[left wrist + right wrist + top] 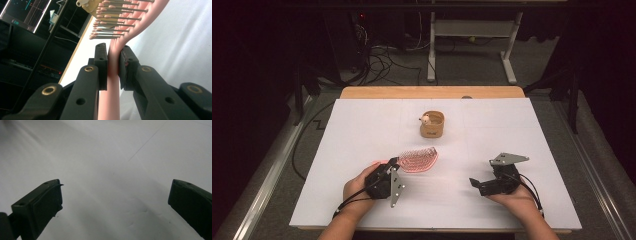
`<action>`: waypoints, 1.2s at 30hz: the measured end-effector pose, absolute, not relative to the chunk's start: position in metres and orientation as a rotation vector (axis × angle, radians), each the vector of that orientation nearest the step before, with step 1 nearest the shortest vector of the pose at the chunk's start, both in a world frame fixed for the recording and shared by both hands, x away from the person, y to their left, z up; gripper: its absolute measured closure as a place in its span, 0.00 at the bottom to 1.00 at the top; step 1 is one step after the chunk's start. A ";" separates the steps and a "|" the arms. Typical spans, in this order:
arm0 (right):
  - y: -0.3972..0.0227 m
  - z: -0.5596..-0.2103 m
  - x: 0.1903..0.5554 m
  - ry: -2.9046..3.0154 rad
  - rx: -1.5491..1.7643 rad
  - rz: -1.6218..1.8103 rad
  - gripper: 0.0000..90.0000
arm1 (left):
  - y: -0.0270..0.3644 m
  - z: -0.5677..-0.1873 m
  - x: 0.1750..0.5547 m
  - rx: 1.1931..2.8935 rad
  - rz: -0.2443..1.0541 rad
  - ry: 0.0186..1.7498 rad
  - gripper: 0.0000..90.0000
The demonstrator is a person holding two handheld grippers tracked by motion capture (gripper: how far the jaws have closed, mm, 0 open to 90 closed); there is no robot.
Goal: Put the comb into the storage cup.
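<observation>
**Pink hairbrush clamped by its handle in the left gripper; right gripper spread over bare paper**

In the left gripper view, the pink handle of the hairbrush (113, 65) is seen pinched between the two black pads (101, 65), which are pressed against its flat sides. The bristle head is carried beyond the jaws, toward 12 o'clock, with its metal pins pointed toward 9 o'clock in that view.

In the high view, the left gripper (393, 165) is held by the left hand (359, 187) at about 7 o'clock on the white sheet (362, 125). The brush head (418, 159) is extended from it toward 2 o'clock, low over the sheet; whether it touches the paper cannot be told.

The jaws of the right gripper (474, 184) are held wide apart, and nothing is gripped between them; bare white paper is seen past them in the right gripper view. It is held at about 5 o'clock on the sheet, well apart from the brush, with its jaws pointed toward 9 o'clock.

A small tan wooden cup (432, 124) is stood at 12 o'clock from the brush, with a pale small object at its rim.
</observation>
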State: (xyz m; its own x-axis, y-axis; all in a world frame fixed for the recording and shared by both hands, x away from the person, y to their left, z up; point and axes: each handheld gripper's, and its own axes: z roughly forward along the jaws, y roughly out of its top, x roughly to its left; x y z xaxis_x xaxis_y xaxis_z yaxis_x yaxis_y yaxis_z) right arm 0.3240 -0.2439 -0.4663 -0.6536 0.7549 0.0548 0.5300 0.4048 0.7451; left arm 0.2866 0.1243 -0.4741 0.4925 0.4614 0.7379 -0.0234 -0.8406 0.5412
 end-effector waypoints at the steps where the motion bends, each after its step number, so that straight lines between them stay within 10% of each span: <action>1: -0.244 -0.466 0.323 2.353 1.118 1.108 0.01 | 0.125 -0.474 0.287 2.249 1.319 0.364 0.88; 36: -0.263 -0.470 0.304 2.058 1.141 1.345 0.01 | 0.147 -0.462 0.293 2.119 1.073 0.565 0.88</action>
State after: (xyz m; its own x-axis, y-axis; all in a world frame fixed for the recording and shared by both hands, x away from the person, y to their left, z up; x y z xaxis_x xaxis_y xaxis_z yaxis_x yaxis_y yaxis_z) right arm 0.3035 -0.2629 -0.4700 -0.5703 0.8174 0.0813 0.4024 0.1918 0.8951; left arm 0.2932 0.1473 -0.4624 0.5643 0.6377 0.5243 0.0709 -0.6702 0.7388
